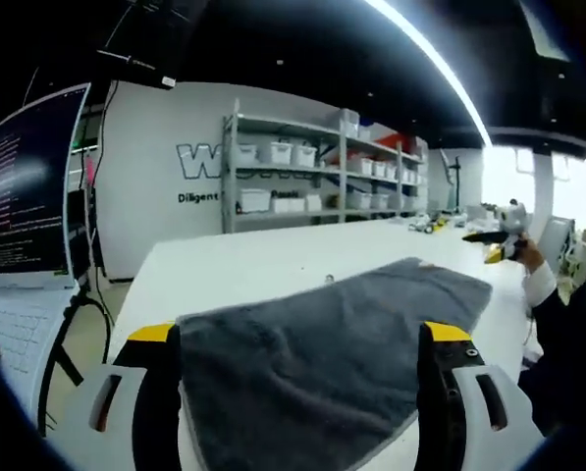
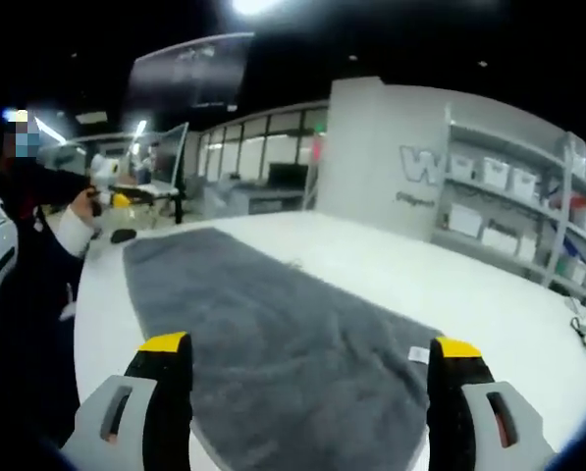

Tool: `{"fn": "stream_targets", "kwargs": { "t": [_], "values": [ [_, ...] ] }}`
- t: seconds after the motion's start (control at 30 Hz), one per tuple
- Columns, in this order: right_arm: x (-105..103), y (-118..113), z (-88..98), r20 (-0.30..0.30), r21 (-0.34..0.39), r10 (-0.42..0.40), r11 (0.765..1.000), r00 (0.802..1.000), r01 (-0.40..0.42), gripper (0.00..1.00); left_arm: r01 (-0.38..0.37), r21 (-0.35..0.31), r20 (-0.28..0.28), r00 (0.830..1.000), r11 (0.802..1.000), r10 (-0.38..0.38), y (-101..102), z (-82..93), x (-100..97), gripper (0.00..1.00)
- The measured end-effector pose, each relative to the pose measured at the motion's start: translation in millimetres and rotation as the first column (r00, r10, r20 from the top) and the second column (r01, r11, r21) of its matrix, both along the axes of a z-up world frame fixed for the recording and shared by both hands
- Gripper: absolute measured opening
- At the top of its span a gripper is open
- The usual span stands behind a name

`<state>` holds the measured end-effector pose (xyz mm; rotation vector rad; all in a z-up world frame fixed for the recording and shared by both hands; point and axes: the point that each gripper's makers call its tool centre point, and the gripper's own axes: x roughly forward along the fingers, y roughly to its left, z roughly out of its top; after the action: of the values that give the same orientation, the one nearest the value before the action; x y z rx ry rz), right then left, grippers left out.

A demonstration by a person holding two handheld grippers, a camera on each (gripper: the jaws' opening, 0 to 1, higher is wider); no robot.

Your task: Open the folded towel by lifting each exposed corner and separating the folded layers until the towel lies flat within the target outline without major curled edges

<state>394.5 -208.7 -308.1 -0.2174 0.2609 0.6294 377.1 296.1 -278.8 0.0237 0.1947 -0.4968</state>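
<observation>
Both grippers are hovering just above the table with nothing in them. In the left gripper view the left gripper (image 1: 297,339) has its yellow-tipped jaws spread wide apart, and the towel (image 1: 332,343) lies right between and ahead of them, running off toward the upper right. Same deal in the right gripper view: the right gripper (image 2: 312,353) has its jaws wide apart, with the towel (image 2: 273,334) stretching from between them away to the upper left. The jaws look like pale grey plastic with black inner faces and yellow caps. The towel is dark grey, fuzzy, kind of a plush microfibre look, spread as a long rectangle on the smooth white table (image 1: 253,260), mostly flat with soft rounded corners. There's a small white tag (image 2: 418,354) at its edge, just inside the right jaw. Whether it's still folded double I can't tell. The other gripper pokes in at the far right of the left gripper view, held up off the table in a hand with a white cuff. Behind the table there's metal shelving (image 1: 322,167) with white bins.
</observation>
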Motion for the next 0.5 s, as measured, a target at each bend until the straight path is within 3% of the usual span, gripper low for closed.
{"fn": "stream_targets", "kwargs": {
  "t": [0.23, 0.4, 0.47, 0.5],
  "values": [
    [-21.7, -6.8, 5.2, 0.022, 0.007, -0.004, 1.000, 1.000, 0.004, 0.99, -0.015, 0.014, -0.029, 0.999, 1.000, 0.016, 1.8, -9.5, -23.3, 0.97],
    [-34.8, -2.4, 3.4, 0.042, -0.010, 0.009, 1.000, 0.999, -0.009, 0.99, -0.039, 0.048, -0.006, 0.999, 0.998, 0.039, 4.2, -2.5, -32.9, 0.97],
    [-38.0, -3.2, 2.2, 0.023, -0.051, 0.004, 0.999, 1.000, -0.003, 0.99, -0.042, 0.048, 0.001, 0.999, 0.998, 0.042, 2.8, -0.2, -34.8, 0.96],
    [-40.4, -3.4, 6.2, 0.043, -0.065, -0.002, 0.998, 0.999, 0.005, 0.99, -0.041, 0.048, -0.003, 0.999, 0.998, 0.041, 1.6, -0.8, -35.8, 0.96]
  ]
}}
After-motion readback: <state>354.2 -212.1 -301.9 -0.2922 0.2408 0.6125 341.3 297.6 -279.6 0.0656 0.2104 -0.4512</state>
